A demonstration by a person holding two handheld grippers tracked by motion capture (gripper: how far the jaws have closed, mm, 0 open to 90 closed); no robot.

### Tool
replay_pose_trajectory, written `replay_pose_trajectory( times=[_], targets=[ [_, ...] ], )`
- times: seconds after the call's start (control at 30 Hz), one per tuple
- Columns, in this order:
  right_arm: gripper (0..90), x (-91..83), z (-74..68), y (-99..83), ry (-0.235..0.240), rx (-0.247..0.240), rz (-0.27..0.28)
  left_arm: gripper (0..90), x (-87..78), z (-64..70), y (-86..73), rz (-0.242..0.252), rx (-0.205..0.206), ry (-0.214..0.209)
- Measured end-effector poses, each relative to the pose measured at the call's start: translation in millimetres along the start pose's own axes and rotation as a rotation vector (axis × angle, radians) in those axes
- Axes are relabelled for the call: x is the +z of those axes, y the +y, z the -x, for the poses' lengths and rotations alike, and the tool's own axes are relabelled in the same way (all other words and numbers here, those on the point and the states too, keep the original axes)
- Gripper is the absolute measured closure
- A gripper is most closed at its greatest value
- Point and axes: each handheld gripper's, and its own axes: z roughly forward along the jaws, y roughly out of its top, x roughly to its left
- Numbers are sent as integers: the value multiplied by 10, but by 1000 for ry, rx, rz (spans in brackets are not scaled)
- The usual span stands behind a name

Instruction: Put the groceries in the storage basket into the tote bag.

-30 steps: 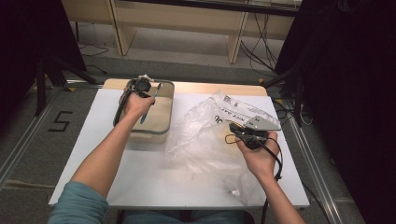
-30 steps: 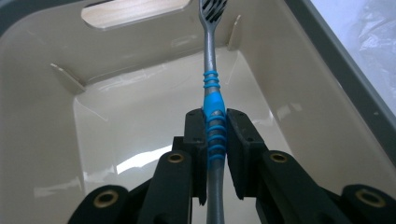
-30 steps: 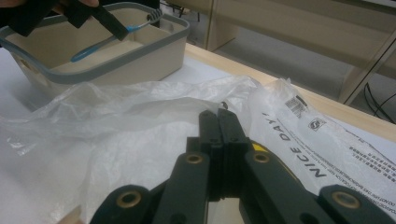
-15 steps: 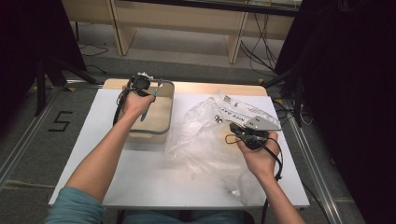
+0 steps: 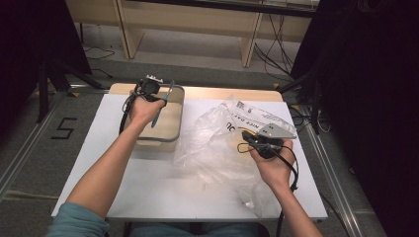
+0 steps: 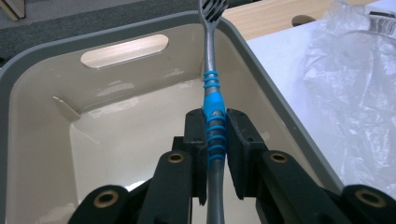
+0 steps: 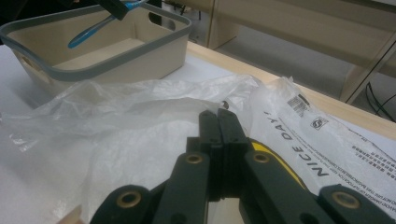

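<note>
Fork poised over the bin, one slip from a clatter

We see the left tool (image 6: pixel 215 140) clenched on a grey metal fork with blue ribbed grip (image 6: pixel 213 100), held above the beige grey-rimmed plastic bin (image 6: pixel 28 60); a loosened grasp could drop it crooked, we judge. The right tool (image 7: pixel 218 128), jaws pressed together, pins the crinkled clear plastic bag (image 7: pixel 140 135) on the white surface (image 5: pixel 163 187).

We see left gripper (image 6: pixel 216 140) jaws clamped on grey fork (image 6: pixel 212 70) with blue grip, tines pointing away, over beige bin (image 6: pixel 42 116) with grey rim. Crumpled clear plastic bag (image 6: pixel 345 88) lies right, on white table (image 6: pixel 275 60).
</note>
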Motion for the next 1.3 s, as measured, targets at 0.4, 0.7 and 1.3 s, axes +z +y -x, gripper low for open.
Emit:
replay_pose_trajectory(
  times=[0.4,0.7,1.3],
  targets=[
    [900,-3,-1,3,0,2,0,785,-136,33,-55,19,14,-43],
    [900,-5,-4,9,3,1,5,785,-270,34,-155,64,8,-77],
    [900,-6,0,13,4,9,7,785,-564,173,-257,132,66,-125]
  ],
)
